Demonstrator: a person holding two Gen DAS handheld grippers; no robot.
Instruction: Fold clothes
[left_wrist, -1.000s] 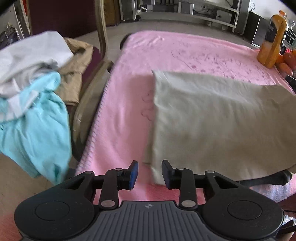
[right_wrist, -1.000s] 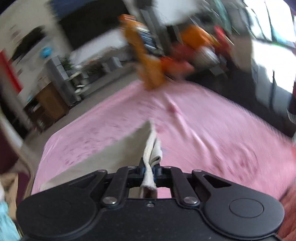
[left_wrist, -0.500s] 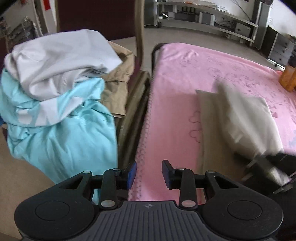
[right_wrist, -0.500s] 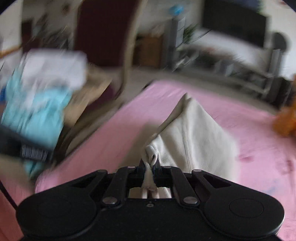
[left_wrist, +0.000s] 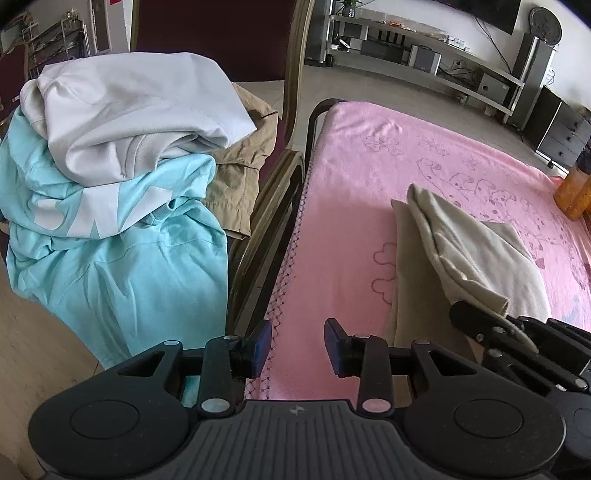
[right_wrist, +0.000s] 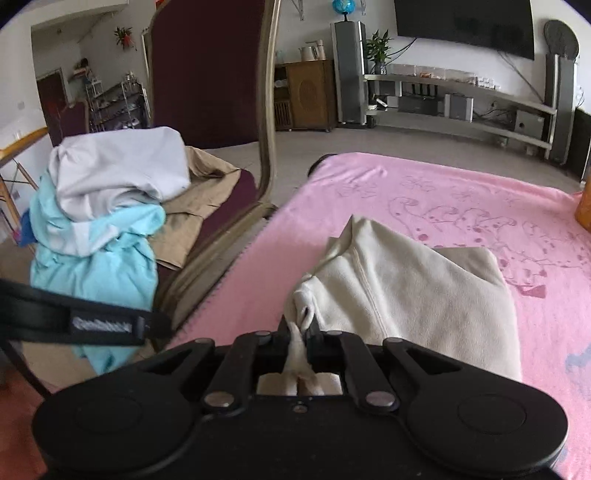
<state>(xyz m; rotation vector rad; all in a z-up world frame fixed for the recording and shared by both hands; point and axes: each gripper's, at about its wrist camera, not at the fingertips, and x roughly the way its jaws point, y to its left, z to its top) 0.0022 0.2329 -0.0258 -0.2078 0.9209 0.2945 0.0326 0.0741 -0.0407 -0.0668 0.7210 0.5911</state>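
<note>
The right gripper (right_wrist: 300, 334) is clamped tight on a bunched edge of the cream garment (right_wrist: 406, 295), a twist of the fabric squeezed between its jaws and poking back through them; the rest of the garment trails away from the grip, folded over on itself, and lies on the pink blanket (right_wrist: 461, 192) toward its near left part. The left gripper (left_wrist: 297, 349) hangs over the near left edge of that blanket with its blue-padded fingers (left_wrist: 263, 341) well apart and nothing between them; the cream garment (left_wrist: 461, 258) sits just to its right, not touching it, and the right gripper (left_wrist: 517, 339) shows there as a black linkage at the garment's near corner. To the left of the blanket stands a chair (right_wrist: 207, 74) with a dark maroon back and a gold-toned frame (piled rather high); on its seat a pale grey garment (left_wrist: 129, 114) rests on top of a turquoise one (left_wrist: 122, 258) that spills down toward the floor, with a tan piece (left_wrist: 240, 177) lying beside them. An orange bottle (left_wrist: 574, 184) stands at the far right of the blanket.
</note>
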